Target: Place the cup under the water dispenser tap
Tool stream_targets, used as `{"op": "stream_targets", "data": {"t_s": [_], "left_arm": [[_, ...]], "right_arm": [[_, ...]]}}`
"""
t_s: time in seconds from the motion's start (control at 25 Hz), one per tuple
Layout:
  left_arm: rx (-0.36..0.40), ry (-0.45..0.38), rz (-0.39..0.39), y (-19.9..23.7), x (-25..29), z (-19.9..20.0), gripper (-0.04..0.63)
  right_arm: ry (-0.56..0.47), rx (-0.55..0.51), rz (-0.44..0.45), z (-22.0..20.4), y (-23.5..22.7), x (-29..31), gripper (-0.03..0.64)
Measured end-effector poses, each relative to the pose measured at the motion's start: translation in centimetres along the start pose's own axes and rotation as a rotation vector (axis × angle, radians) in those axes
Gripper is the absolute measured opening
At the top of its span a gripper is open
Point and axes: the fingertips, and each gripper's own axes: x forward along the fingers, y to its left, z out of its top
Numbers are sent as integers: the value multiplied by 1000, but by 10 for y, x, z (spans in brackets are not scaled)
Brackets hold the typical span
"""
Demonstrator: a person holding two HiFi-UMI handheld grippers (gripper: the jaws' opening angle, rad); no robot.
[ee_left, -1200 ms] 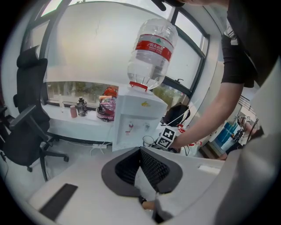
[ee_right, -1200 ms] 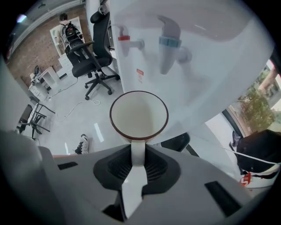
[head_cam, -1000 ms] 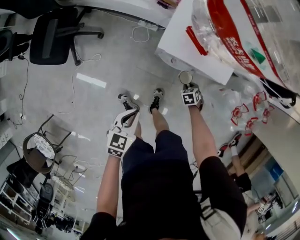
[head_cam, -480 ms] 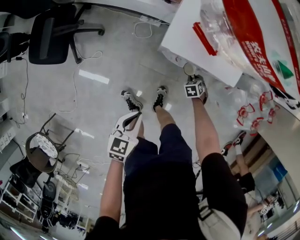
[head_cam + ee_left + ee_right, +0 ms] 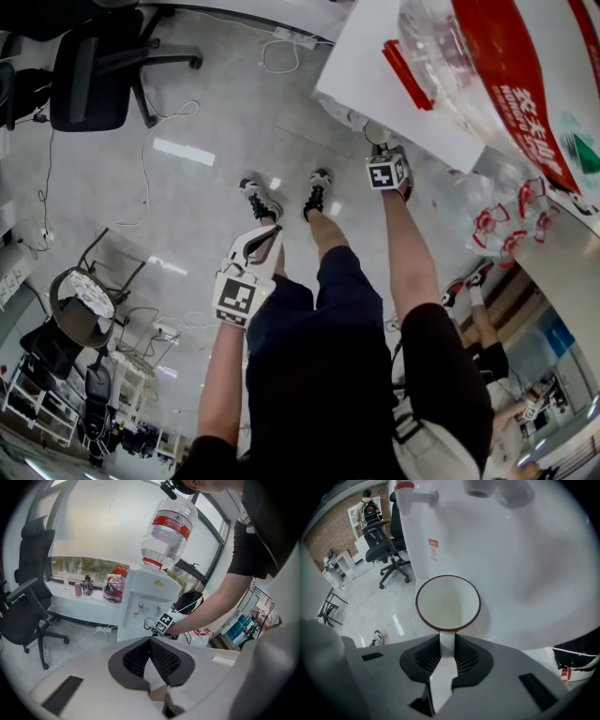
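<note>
A white cup (image 5: 447, 604) with a dark red rim hangs by its handle from my right gripper (image 5: 446, 641), which is shut on the handle. It sits close to the white front of the water dispenser (image 5: 511, 550), below the red tap (image 5: 412, 494) and a second tap (image 5: 480, 487). In the head view the right gripper (image 5: 379, 152) holds the cup (image 5: 375, 134) against the dispenser (image 5: 375, 66), under the big bottle (image 5: 487, 66). My left gripper (image 5: 262, 236) hangs lower left, shut on nothing. From the left gripper (image 5: 150, 641) view I see the dispenser (image 5: 140, 602) and the cup (image 5: 149, 623).
A black office chair (image 5: 94, 70) and loose cables (image 5: 281, 61) are on the floor at the far left. A folding stool (image 5: 80, 305) stands lower left. Red-printed plastic bags (image 5: 511, 220) lie to the right of the dispenser. The person's shoes (image 5: 314, 192) are below my grippers.
My right gripper has carried the cup a little further in towards the dispenser front. The left gripper has stayed about where it was.
</note>
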Motion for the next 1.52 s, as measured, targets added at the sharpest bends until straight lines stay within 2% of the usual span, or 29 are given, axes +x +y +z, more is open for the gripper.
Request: {"op": "stream_targets", "data": {"t_s": [0.12, 0.32, 0.48, 0.68, 1.12, 1.36, 1.52], "left_arm": [[17, -9, -5, -1, 3, -1, -2], [1, 11, -13, -3, 2, -8, -2], [19, -13, -9, 1, -1, -4, -2], [26, -7, -9, 1, -7, -2, -2], [139, -33, -62, -14, -33, 31, -2], [179, -14, -105, -18, -54, 34, -2], [213, -2, -129, -18, -66, 41, -2]], "right_arm": [[0, 8, 3, 4, -1, 2, 49], [4, -6, -7, 6, -1, 1, 55], [11, -18, -10, 4, 1, -1, 100], [13, -42, -16, 2, 2, -13, 114], [12, -49, -25, -14, 0, -79, 117], [27, 33, -28, -29, 2, -114, 87], [-63, 156, 28, -13, 10, -145, 37]]}}
